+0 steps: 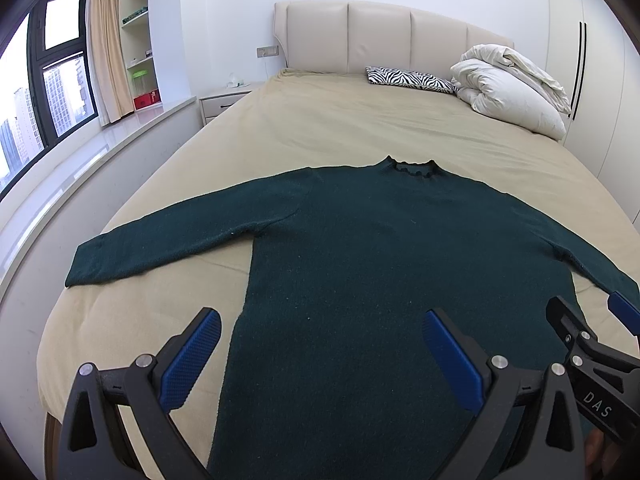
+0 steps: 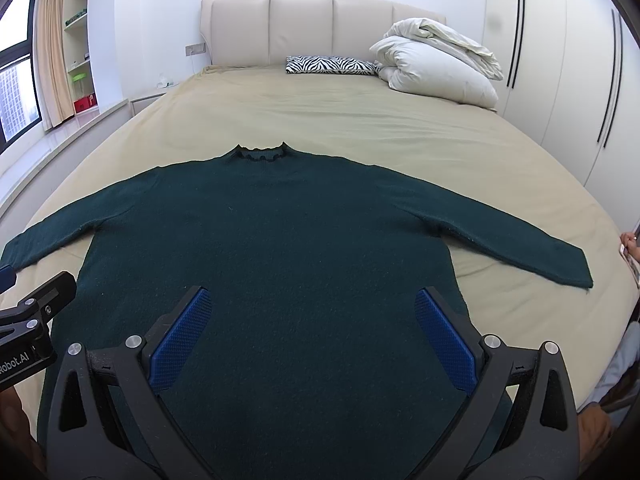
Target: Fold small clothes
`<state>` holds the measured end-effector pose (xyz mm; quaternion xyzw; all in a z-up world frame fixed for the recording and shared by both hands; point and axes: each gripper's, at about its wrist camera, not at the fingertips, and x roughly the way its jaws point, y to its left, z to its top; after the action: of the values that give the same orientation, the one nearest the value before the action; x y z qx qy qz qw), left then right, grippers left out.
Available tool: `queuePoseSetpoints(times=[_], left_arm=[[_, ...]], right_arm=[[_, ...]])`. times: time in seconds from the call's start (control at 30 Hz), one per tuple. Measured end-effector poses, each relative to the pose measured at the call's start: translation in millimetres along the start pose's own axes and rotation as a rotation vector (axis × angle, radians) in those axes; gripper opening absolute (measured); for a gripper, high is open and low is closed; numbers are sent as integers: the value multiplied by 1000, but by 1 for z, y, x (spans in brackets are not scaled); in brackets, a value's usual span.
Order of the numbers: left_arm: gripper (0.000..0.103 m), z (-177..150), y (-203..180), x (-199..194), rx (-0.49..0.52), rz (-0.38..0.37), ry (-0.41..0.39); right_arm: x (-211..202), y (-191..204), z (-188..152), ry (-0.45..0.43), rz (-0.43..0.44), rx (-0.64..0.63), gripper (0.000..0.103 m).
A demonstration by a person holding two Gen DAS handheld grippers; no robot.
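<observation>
Above sweater [image 2: 280, 248] | left claw [image 1: 320, 344] wide open | right claw [image 2: 312, 320] wide open, empty

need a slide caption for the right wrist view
Open right gripper poised over a dark green sweater spread flat on a beige bed.

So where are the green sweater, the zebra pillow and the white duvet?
green sweater [image 2: 280, 248]: right wrist view, middle of its chest.
zebra pillow [image 2: 330, 65]: right wrist view, centre of its striped top.
white duvet [image 1: 508, 88]: left wrist view, middle of the folded bundle.
</observation>
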<state>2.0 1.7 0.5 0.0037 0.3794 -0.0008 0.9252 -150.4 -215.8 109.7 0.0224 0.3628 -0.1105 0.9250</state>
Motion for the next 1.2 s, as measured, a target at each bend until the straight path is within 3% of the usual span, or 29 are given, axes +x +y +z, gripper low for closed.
queuePoseSetpoints(times=[1.2], left_arm=[[103,-9,-2,0,3,4,-2]], right_arm=[[7,7,-13,11,3,1,103]])
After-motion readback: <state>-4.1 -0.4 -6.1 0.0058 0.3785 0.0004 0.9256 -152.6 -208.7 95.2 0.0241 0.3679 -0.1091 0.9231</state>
